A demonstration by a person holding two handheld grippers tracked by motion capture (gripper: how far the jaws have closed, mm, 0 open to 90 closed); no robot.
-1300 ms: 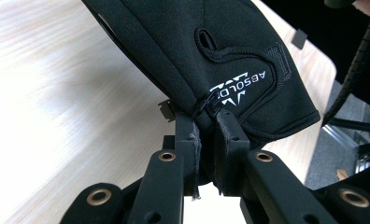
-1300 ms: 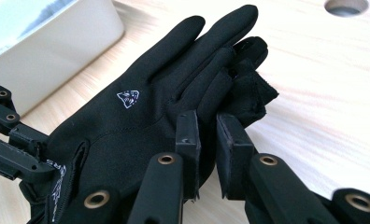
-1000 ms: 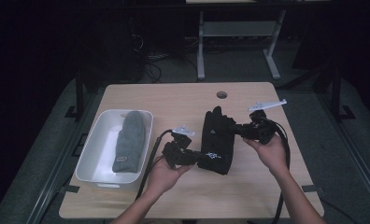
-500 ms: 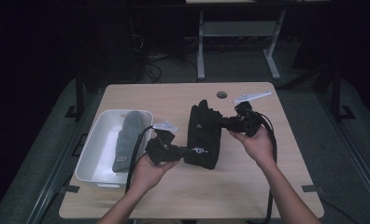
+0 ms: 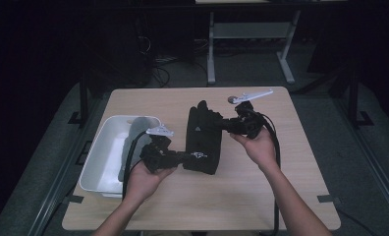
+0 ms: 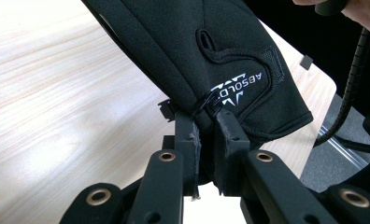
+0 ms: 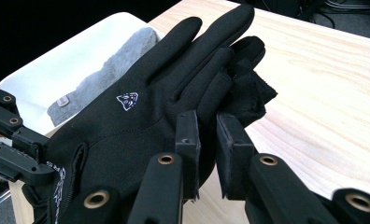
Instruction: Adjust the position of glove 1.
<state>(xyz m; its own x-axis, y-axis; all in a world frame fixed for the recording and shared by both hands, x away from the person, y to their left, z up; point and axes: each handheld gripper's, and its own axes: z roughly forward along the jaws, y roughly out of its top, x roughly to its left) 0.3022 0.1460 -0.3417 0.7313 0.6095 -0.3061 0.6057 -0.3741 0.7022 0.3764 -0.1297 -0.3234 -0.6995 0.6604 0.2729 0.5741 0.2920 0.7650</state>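
A black glove (image 5: 203,137) hangs stretched between my two grippers, lifted off the wooden table (image 5: 291,187). My left gripper (image 5: 188,156) is shut on the glove's cuff (image 6: 230,88), near the white logo. My right gripper (image 5: 224,124) is shut on the glove's side by the fingers (image 7: 206,93). In the right gripper view the glove's fingers point toward a white bin (image 7: 57,70) that holds a grey glove (image 7: 99,70). The same bin (image 5: 99,162) sits at the table's left in the high view, with the grey glove (image 5: 133,132) inside it.
A small dark disc (image 5: 232,100) lies near the table's far edge. Cables trail from both grippers across the table. A metal stand (image 5: 246,44) is on the floor beyond the table.
Both hands have carried the black glove leftward and a little upward, toward the white bin. Both grippers kept their hold on it.
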